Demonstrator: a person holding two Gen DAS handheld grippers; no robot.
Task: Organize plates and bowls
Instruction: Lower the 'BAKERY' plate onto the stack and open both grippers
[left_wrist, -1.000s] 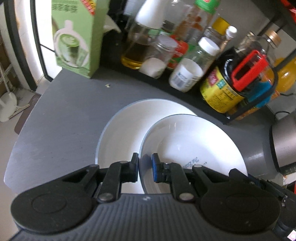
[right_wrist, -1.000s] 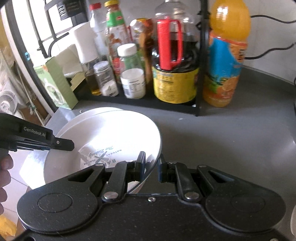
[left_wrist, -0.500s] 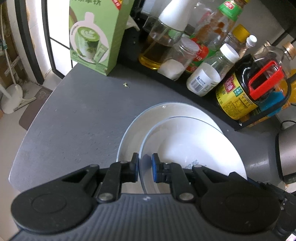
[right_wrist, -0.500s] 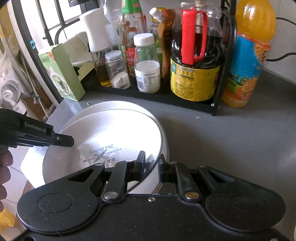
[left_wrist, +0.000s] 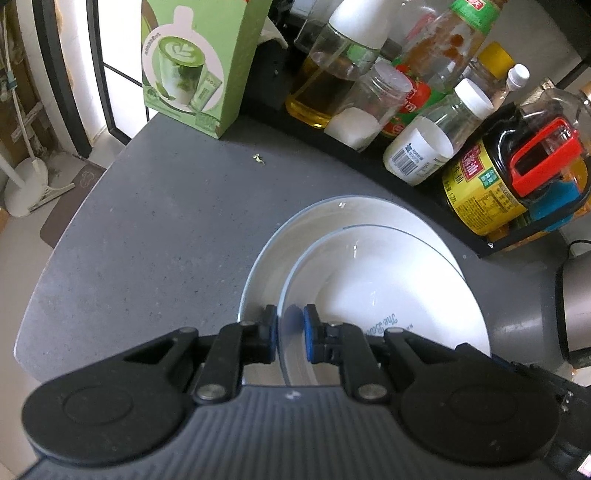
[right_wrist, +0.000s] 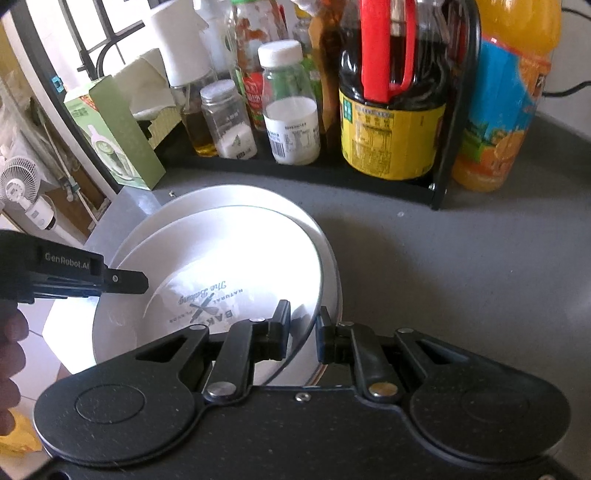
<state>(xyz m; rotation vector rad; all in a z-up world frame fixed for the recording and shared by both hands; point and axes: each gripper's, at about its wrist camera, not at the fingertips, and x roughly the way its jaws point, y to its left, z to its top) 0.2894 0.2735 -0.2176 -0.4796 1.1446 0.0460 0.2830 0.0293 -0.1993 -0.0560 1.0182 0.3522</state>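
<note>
A white bowl (left_wrist: 388, 291) with printed lettering sits inside a larger white bowl (left_wrist: 269, 269) on the grey counter (left_wrist: 147, 240). My left gripper (left_wrist: 290, 334) is shut on the inner bowl's near rim. My right gripper (right_wrist: 303, 332) is shut on the opposite rim of the same bowl (right_wrist: 229, 258), with the larger bowl (right_wrist: 328, 266) showing beneath it. The left gripper (right_wrist: 122, 281) shows at the left of the right wrist view.
A black rack (right_wrist: 369, 177) of bottles and jars stands behind the bowls. A green carton (left_wrist: 192, 62) stands at the counter's back left. An orange juice bottle (right_wrist: 506, 103) stands right of the rack. A metal appliance (left_wrist: 572, 310) is at the right. The counter edge curves close on the left.
Both grippers have carried the inner bowl toward the rack and lowered it further into the larger bowl. Both stay shut on its rim.
</note>
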